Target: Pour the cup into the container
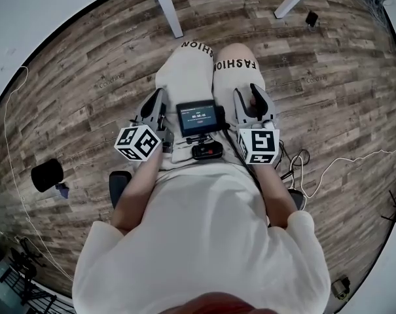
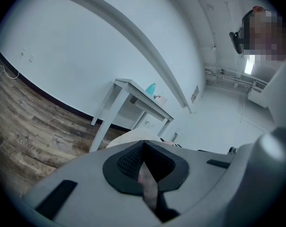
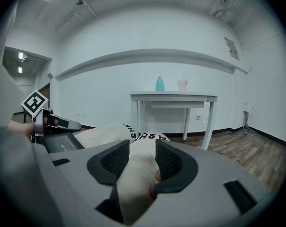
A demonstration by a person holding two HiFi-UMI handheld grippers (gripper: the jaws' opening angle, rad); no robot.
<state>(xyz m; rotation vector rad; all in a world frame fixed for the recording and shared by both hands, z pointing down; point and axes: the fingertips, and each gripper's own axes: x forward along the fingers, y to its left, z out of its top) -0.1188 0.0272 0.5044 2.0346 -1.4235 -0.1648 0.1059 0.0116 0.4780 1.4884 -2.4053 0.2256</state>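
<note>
A plank-pattern wooden floor [image 1: 86,90] and plain white walls [image 3: 133,32] enclose the room; a white worktop [image 3: 173,96] on straight legs stands against the far wall, well apart from the seated person [image 1: 204,241]. On the worktop, the teal container [image 3: 160,84] stands to the left and the pale cup [image 3: 182,85] near it to the right, both upright with the long axis vertical and the cup's mouth pointing up. The left gripper [image 2: 143,148] rests over the lap with its jaws closed together and empty, and the right gripper [image 3: 142,150] rests likewise with its jaws parted, grasping nothing.
</note>
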